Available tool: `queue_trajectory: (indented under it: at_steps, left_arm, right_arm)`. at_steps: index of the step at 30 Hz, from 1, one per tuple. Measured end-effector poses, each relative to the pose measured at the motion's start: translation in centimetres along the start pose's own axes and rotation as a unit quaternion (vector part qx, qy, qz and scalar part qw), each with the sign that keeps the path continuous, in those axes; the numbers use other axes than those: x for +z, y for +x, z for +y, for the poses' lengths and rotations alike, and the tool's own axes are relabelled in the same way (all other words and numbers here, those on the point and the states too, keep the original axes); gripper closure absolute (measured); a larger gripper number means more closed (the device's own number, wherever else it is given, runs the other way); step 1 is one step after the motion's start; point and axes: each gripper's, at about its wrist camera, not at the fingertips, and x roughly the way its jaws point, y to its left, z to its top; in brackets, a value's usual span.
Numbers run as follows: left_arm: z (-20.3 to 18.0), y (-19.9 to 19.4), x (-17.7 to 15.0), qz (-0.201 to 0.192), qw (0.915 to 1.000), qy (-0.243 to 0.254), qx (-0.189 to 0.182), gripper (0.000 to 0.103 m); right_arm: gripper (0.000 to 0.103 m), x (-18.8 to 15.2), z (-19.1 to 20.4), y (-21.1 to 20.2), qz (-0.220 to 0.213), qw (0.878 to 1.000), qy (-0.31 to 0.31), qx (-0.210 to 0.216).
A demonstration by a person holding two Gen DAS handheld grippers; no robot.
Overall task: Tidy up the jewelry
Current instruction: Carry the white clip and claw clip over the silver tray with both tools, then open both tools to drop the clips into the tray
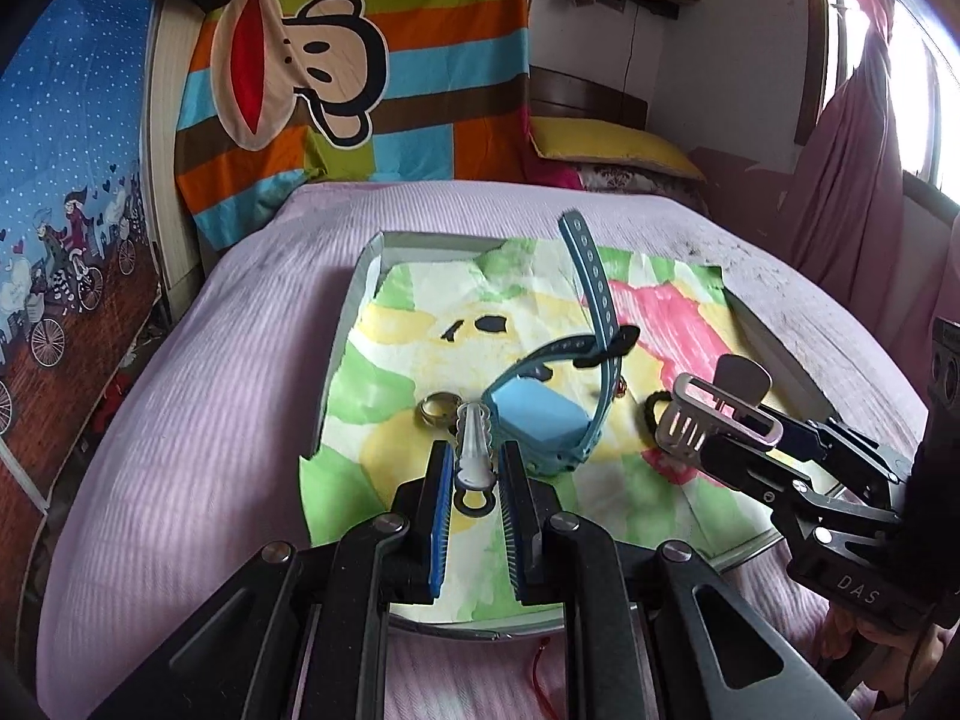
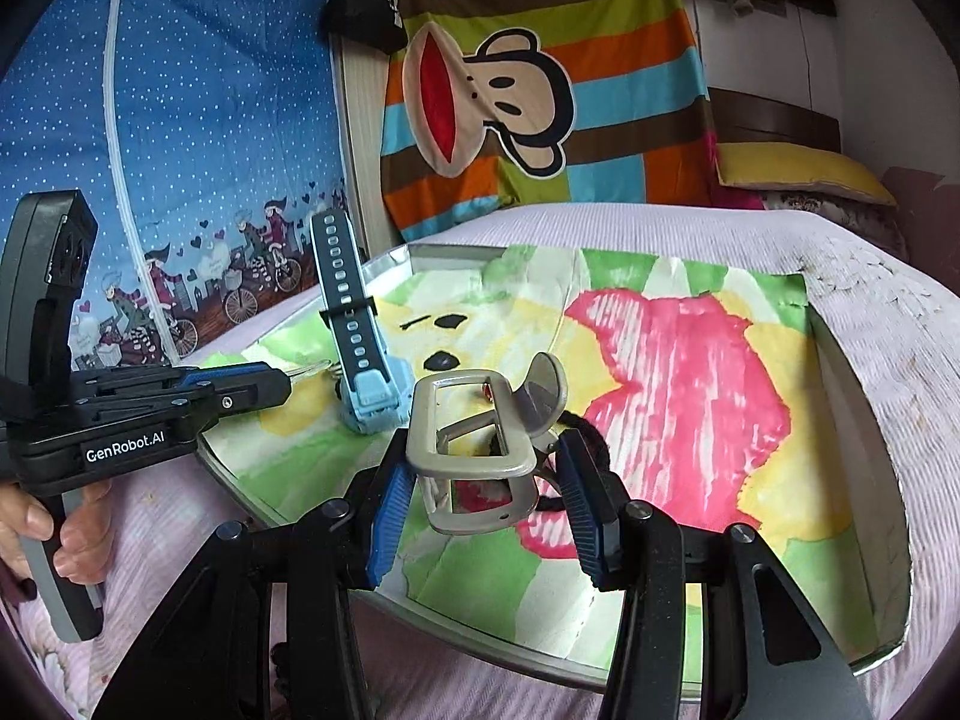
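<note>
Now mid-sort: left hand-held gripper (image 1: 475, 471) pinching a pale hair clip (image 1: 474, 441), right hand-held gripper (image 2: 487, 483) clamped on a grey claw clip (image 2: 474, 450), both over the tray (image 1: 351, 324). Blue watch (image 1: 540, 420) at centre, ring (image 1: 437, 409) at nine o'clock of it. Next, probably: setting each clip down apart. Tray on a pink bed (image 1: 198, 408), striped monkey blanket (image 1: 360, 78) at twelve.

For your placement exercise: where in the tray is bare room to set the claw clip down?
Free: the pink patch toward the tray's right wall and the far strip. Crowded: around the blue watch, ring and black hair tie.
</note>
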Motion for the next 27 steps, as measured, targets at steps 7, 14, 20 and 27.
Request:
queue_trajectory:
  at_steps: [7,14,20,27]
  left_arm:
    - [-0.4,0.5,-0.3,0.014,0.9999,0.008,0.000,0.088]
    - [-0.9,0.8,-0.6,0.024,0.9995,0.018,0.008,0.088]
    - [-0.7,0.6,-0.6,0.025,0.9996,0.010,-0.002,0.088]
    - [-0.2,-0.5,-0.7,0.009,0.9998,-0.011,-0.012,0.070]
  right_arm:
    - [0.060,-0.3,-0.1,0.8,0.017,1.000,0.001,0.000]
    - [0.060,-0.4,-0.2,0.9,0.022,1.000,0.001,-0.001]
    - [0.060,-0.4,-0.3,0.7,0.021,1.000,0.004,0.000]
    - [0.054,-0.4,-0.5,-1.3,-0.007,1.000,0.014,0.004]
